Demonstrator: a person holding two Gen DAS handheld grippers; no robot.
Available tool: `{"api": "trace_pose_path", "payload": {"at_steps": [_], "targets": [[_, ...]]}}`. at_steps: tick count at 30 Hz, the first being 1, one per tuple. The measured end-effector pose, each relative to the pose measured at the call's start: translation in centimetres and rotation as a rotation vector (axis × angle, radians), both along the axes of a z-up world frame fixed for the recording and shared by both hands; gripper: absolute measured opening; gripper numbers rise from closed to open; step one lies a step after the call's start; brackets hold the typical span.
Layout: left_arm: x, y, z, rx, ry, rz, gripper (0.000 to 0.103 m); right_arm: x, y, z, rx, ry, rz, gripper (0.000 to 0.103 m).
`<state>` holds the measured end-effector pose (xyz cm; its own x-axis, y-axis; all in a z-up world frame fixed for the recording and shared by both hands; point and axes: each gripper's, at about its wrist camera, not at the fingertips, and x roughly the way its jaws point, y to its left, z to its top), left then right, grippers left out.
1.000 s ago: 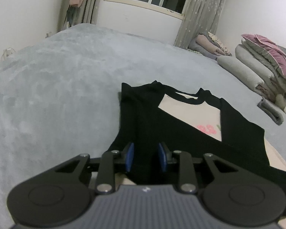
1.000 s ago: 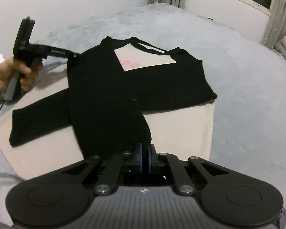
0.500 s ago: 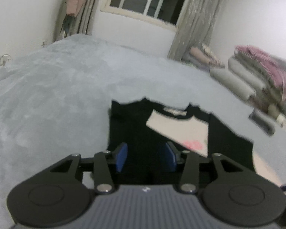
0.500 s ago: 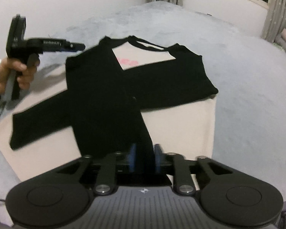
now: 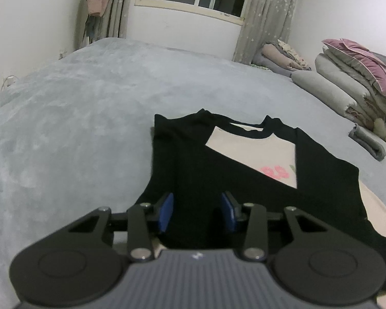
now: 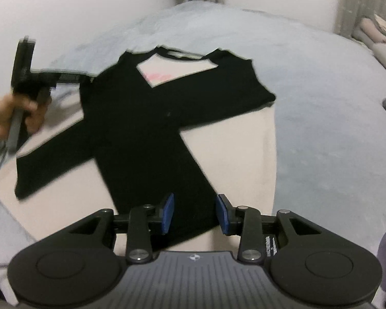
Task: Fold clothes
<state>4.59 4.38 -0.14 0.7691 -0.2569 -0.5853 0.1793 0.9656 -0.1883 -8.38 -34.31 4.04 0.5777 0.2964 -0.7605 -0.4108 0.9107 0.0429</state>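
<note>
Right fingers (image 6: pixel 194 213) newly parted (sleeve (image 6: pixel 167 180) lying loose between)

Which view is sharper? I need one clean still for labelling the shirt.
Left wrist view: fairly sharp, the shirt edges and folded bedding are crisp, though fisheye bends the walls. Right wrist view: motion-smeared, with ghosted edges on the shirt collar and on the left gripper and hand.

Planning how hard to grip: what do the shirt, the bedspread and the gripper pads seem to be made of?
Shirt: soft knit cloth, probably cotton jersey; matte black and cream, lying limp and flat.
Bedspread: plush fleece or velvet-like fabric; grey-blue nap with mottled brushed patches.
Pads: blue, smooth, matte; likely rubber or soft plastic, though the look leaves it open.
</note>
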Motion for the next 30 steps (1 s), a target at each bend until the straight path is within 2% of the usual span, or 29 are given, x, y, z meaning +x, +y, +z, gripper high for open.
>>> {"api": "trace_pose_path", "payload": {"at_steps": [2, 3, 4, 5, 6, 10, 12, 19, 23, 25, 27, 29, 30], "targets": [[-0.1, -0.3, 0.1, 0.02, -0.013, -0.01, 0.038, -0.1, 0.4, -0.6, -0.069, -0.012, 0.006, 0.047], [-0.2, -0.4, 0.1, 0.03, -0.02, -0.018, 0.038, -0.2, 0.6, -0.9, -0.092, -0.017, 0.017, 0.047], [-0.3, -0.6, 0.2, 0.038, -0.026, -0.025, 0.038, -0.2, 0.8, -1.2, -0.111, -0.022, 0.03, 0.043], [-0.4, -0.6, 0.2, 0.041, -0.027, -0.028, 0.038, -0.3, 0.8, -1.1, -0.108, -0.022, 0.04, 0.015], [-0.4, -0.7, 0.2, 0.043, -0.025, -0.028, 0.038, -0.4, 0.8, -0.7, -0.099, -0.02, 0.048, 0.009], [-0.1, 0.2, 0.0, 0.004, 0.004, -0.008, 0.037, -1.4, -0.1, 1.8, -0.068, -0.097, 0.007, 0.007], [0.1, 0.6, 0.0, -0.015, 0.011, -0.002, 0.037, -1.5, -1.1, 2.5, -0.037, -0.107, -0.025, 0.007], [0.2, 0.8, 0.1, -0.028, 0.011, 0.008, 0.035, -0.7, -1.9, 1.4, -0.055, -0.047, -0.056, 0.007], [-0.1, 1.6, 1.2, -0.132, -0.032, 0.036, 0.036, -0.7, -1.4, 0.9, -0.066, -0.025, -0.027, 0.008], [-0.2, 1.6, 2.0, -0.161, -0.071, 0.041, 0.036, -0.5, -0.8, 0.6, -0.091, -0.039, -0.027, 0.013], [0.0, 0.9, 2.1, -0.137, -0.084, 0.033, 0.036, -0.5, -0.3, 1.1, -0.106, -0.093, -0.049, 0.024], [0.5, -0.1, 1.6, -0.078, -0.064, 0.024, 0.036, -0.6, -0.3, 2.1, -0.055, -0.145, -0.048, 0.032], [0.9, -0.6, 1.1, -0.046, -0.043, 0.026, 0.034, -0.7, -0.3, 2.5, -0.019, -0.166, -0.043, 0.032]]}}
